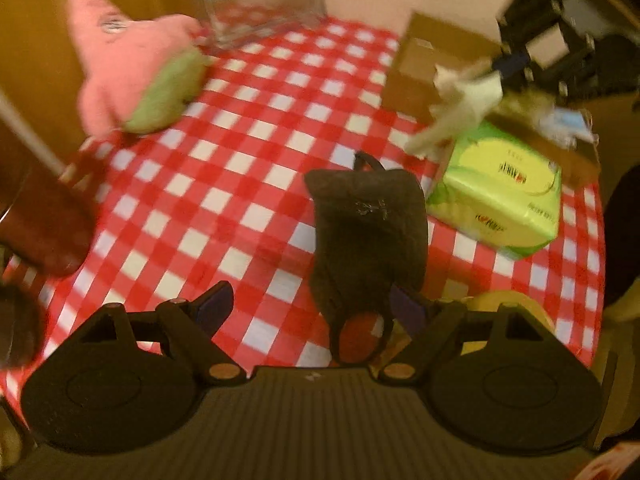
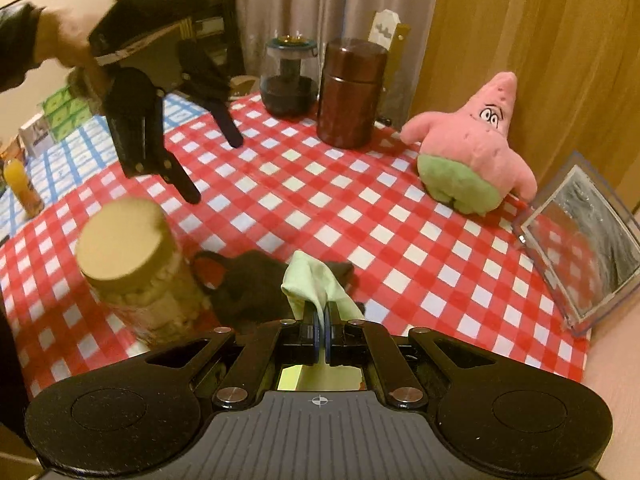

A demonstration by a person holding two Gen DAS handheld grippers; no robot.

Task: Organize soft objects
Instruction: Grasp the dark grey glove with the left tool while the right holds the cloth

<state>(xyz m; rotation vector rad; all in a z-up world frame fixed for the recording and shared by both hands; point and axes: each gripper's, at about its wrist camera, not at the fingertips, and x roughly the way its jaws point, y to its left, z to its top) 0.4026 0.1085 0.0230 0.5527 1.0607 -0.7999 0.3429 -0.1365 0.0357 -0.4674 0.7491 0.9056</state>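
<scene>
— Red-and-white checked cloth (image 1: pixel 248 136) fills the left wrist view, and the dark pouch (image 1: pixel 370 232) lies right in the middle of it. Take that pouch as your landmark.

— Where are the left tongs from it?

— The left gripper (image 1: pixel 320 312) hangs over the pouch's near end, jaws standing wide apart and holding nothing. One blue pad (image 1: pixel 406 308) sits just at the pouch's near right edge; the other is off to its left over bare cloth. The pouch's long axis runs straight away from the tongs, its strap loop at the far end.

— And beyond it?

— Just right of the pouch sits a green tissue pack (image 1: pixel 500 196), with a cardboard box (image 1: pixel 432 60) behind that. Far left of the pouch leans the pink star plush (image 1: pixel 132 68). Up at the far right the other tongs dangle a pale cloth (image 1: pixel 460 108) above the box.

— Now the right wrist view?

— The right gripper (image 2: pixel 321 328) is clamped tight on that pale green cloth, which folds up over its closed pads. The pouch (image 2: pixel 256 284) lies just beneath and to the left, beside a jar with a tan lid (image 2: pixel 124 236). The plush (image 2: pixel 472 148) stands well to the pouch's right, near a clear case (image 2: pixel 580 240).

— So which hand takes the pouch?

— The left, I'd judge: it is empty and nearer, though it must shift right to straddle the pouch across its narrow width.
</scene>
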